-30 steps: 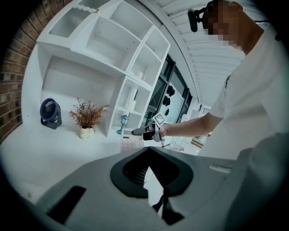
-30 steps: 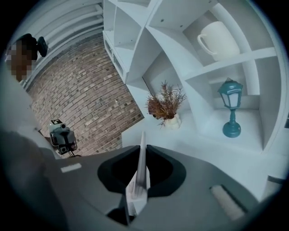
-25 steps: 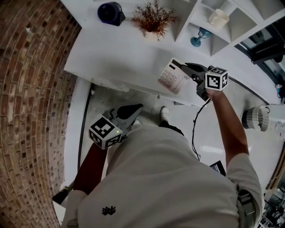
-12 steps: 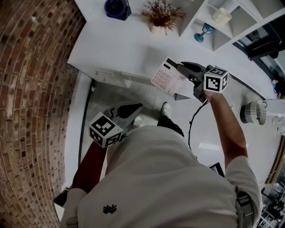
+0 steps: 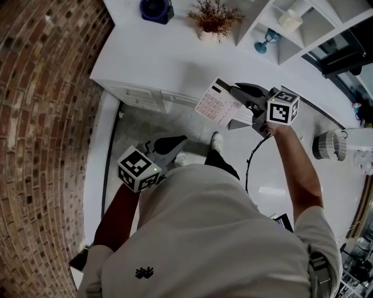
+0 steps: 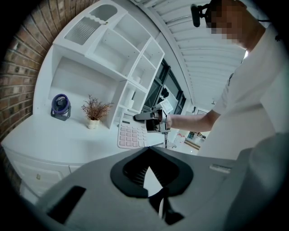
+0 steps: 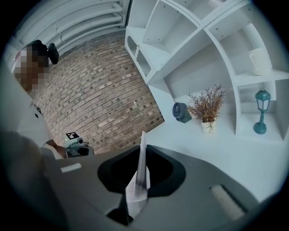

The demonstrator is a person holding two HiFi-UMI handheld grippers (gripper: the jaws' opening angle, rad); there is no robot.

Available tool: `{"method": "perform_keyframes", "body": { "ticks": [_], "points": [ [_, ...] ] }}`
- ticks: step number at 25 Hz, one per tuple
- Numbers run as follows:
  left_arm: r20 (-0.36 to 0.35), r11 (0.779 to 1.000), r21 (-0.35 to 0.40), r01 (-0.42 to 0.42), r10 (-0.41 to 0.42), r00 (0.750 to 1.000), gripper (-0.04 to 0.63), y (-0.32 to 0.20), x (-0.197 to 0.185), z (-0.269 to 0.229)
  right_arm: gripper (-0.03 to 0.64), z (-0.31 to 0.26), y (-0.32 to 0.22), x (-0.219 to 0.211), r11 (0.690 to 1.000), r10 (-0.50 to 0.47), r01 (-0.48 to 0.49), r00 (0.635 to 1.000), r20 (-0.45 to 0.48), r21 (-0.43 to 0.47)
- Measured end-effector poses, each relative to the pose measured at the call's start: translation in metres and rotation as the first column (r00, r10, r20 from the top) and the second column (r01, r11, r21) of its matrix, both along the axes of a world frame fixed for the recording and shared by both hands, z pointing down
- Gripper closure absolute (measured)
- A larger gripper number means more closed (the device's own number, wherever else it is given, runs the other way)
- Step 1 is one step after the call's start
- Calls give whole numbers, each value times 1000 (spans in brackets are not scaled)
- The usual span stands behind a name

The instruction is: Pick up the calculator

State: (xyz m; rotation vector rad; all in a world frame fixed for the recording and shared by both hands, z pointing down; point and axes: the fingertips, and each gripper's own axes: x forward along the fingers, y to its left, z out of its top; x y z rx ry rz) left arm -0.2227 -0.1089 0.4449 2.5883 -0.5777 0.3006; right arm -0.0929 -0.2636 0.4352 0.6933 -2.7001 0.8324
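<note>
The calculator point(image 5: 214, 103), white with pinkish keys, hangs tilted in the air over the front edge of the white desk point(image 5: 151, 58). My right gripper point(image 5: 236, 96) is shut on its right edge. In the right gripper view the calculator point(image 7: 141, 176) stands edge-on between the jaws of that gripper point(image 7: 141, 191). The left gripper view shows the calculator point(image 6: 131, 133) and the right gripper point(image 6: 145, 116) ahead. My left gripper point(image 5: 169, 144) hangs low by the person's body, below the desk edge, its jaws together with nothing in them point(image 6: 151, 180).
At the back of the desk stand a blue fan point(image 5: 155, 8) and a potted dried plant point(image 5: 211, 17). The shelf unit at right holds a teal lamp point(image 5: 265, 42) and a cream jar point(image 5: 289, 22). A brick wall point(image 5: 41, 116) runs along the left.
The right gripper has carried the calculator away from the desk top, out over its front edge and slightly up. The left gripper has drifted a little with the body, still shut.
</note>
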Motion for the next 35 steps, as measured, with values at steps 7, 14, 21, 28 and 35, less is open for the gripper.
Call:
{"method": "perform_keyframes", "body": {
  "ticks": [7,14,21,28,35],
  "points": [
    [3,1000,-4,-2,2,1000,589,2,-2,0,558,-3,6,-1,1000,-5,5,1000,10,-2],
    [-2,1000,11,-26,26,1000,589,2,7,-1,558,-8,11,6,1000,-4,3,1000,14,4],
    [-5,999,5,-39,39,999,590,1,15,-3,558,-9,15,15,1000,6,-6,1000,21,-2],
    [-4,999,9,-52,52,999,589,-4,17,-3,558,-11,15,15,1000,0,0,1000,23,-1],
    [-9,998,15,-54,54,998,590,-6,17,-4,558,-13,17,15,1000,-1,1,1000,27,-2]
  ]
}}
